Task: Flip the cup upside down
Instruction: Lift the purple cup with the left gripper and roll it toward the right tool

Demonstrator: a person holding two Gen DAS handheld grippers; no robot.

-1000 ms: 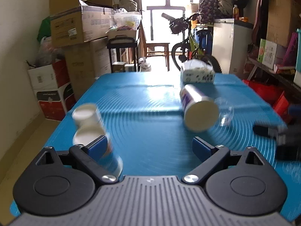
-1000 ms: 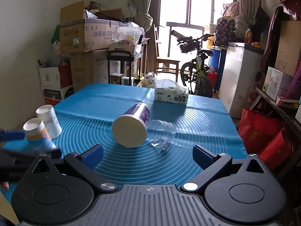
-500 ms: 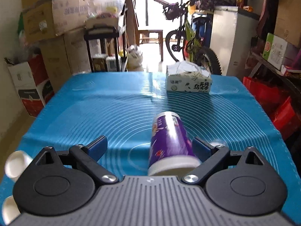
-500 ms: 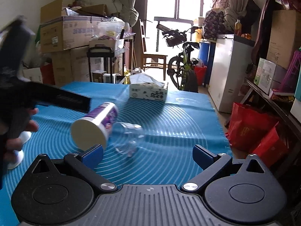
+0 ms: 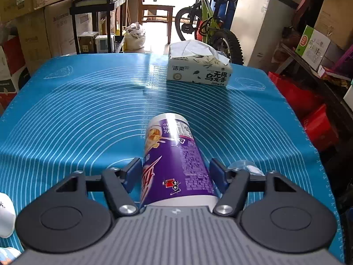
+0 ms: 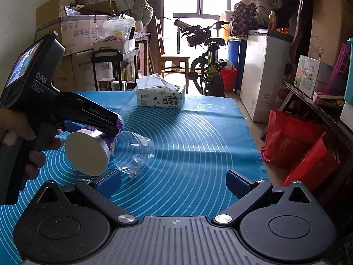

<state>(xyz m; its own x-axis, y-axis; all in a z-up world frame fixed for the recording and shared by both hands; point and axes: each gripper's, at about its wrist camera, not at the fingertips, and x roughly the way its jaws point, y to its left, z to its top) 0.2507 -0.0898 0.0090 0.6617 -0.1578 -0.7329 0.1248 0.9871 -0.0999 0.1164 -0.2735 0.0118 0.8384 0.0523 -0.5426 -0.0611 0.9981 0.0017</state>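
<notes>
**Purple cup lay between the left jaws, on its side**

The purple cup (image 5: 174, 161) lay on its side on the blue mat (image 5: 77, 114), its length running away from the left wrist camera and its wide end nearest the gripper body. The left gripper (image 5: 175, 173) straddled it: the left blue pad (image 5: 132, 172) sat against the cup's wall, while the right pad (image 5: 217, 173) stood just beside the opposite wall with a thin strip of mat showing between them. The jaws were narrowed around the cup, but whether they truly clamped it could not be told.

From the right wrist camera, the same cup (image 6: 88, 152) showed its pale round end face toward the lens, with the left gripper's dark body reaching over it from the left, held in a hand (image 6: 30, 141). A clear plastic cup (image 6: 134, 154) also lay on its side, touching the purple cup's right flank.

The right gripper (image 6: 174, 180) hung low over the near mat with its jaws spread wide and nothing between them; the clear cup lay just beyond its left fingertip.

A tissue box (image 5: 198, 68) stood at the far edge of the mat, well apart from both cups.
</notes>
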